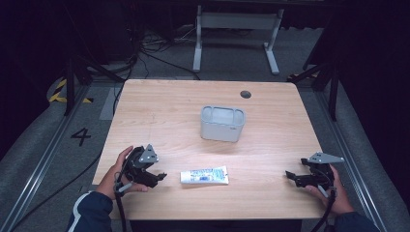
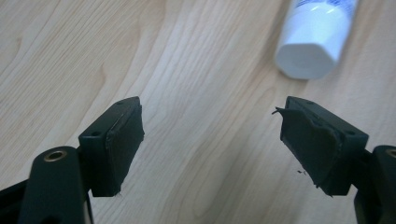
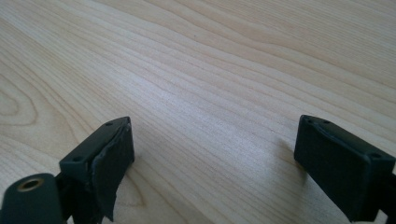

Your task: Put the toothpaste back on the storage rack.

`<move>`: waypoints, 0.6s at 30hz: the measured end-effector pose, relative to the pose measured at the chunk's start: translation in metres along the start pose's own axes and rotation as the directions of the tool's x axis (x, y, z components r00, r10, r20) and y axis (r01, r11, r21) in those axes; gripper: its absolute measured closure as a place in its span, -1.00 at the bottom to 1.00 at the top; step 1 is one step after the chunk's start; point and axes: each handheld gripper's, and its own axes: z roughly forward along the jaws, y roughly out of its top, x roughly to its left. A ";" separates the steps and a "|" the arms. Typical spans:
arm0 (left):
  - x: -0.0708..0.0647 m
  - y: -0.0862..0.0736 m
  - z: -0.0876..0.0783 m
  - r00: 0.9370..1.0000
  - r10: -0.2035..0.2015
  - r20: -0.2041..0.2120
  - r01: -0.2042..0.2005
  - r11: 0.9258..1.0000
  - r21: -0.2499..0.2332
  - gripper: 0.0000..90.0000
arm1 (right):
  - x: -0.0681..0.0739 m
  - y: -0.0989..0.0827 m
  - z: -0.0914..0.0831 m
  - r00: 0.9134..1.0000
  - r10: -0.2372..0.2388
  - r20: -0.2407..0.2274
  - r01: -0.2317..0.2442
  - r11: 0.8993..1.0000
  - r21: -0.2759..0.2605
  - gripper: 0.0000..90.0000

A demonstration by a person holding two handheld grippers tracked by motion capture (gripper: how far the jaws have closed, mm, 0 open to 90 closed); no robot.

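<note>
tube on table, both grippers off it, fingers apart

the tube (image 1: 204,175) lies flat on the wooden table (image 1: 183,101), near the person's edge and roughly midway between the two grippers. it is white with blue and green print; the print is too small to read from the high view. its white cap end points toward the left gripper (image 1: 155,177), and its flat crimped end points toward the right.

left gripper: held in the left hand (image 1: 116,175) just beside the cap end of the tube, not touching it. in the left gripper view the fingers (image 2: 121,140) stand moderately apart with only bare table between them. the tube (image 2: 315,35) sits beyond and to one side of the far finger, cut off by the top edge so that just the cap and a strip of the body are seen. the pad on that finger looks frayed at its edge. whether the fingers rest on the table or hang above it cannot be told.

right gripper (image 1: 290,176): held in the right hand (image 1: 333,193) near the right edge of the table, well apart from the tube. its fingers (image 3: 109,158) are wide, with nothing but wood grain between them.

a grey bin (image 1: 223,123) stands upright near the table centre, behind the tube and apart from it. its inside is hard to make out from the high view. a dark round hole (image 1: 245,94) sits near the far edge. the floor beyond is dark, with cables and a white frame barely legible.
</note>
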 end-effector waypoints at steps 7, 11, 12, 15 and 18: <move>-0.011 0.019 -0.001 0.997 0.066 0.027 -0.066 0.998 0.020 -0.53 | 0.000 0.000 0.000 1.000 -0.002 -0.002 0.002 1.000 0.001 -0.73; -0.014 0.027 0.004 0.996 0.087 0.037 -0.088 0.995 0.045 -0.53 | 0.000 0.000 0.000 1.000 -0.003 -0.004 0.003 1.000 0.001 -0.72; -0.015 0.031 0.005 0.994 0.100 0.038 -0.102 0.993 0.060 -0.52 | 0.000 0.000 0.000 1.000 -0.004 -0.004 0.004 1.000 0.001 -0.72; -0.017 0.038 0.007 0.991 0.121 0.059 -0.124 0.990 0.061 -0.52 | 0.000 0.000 -0.001 1.000 -0.006 -0.009 0.006 1.000 -0.001 -0.72; -0.020 0.046 0.011 0.988 0.137 0.073 -0.141 0.988 0.066 -0.52 | 0.000 -0.001 -0.001 1.000 -0.007 -0.010 0.007 1.000 -0.001 -0.72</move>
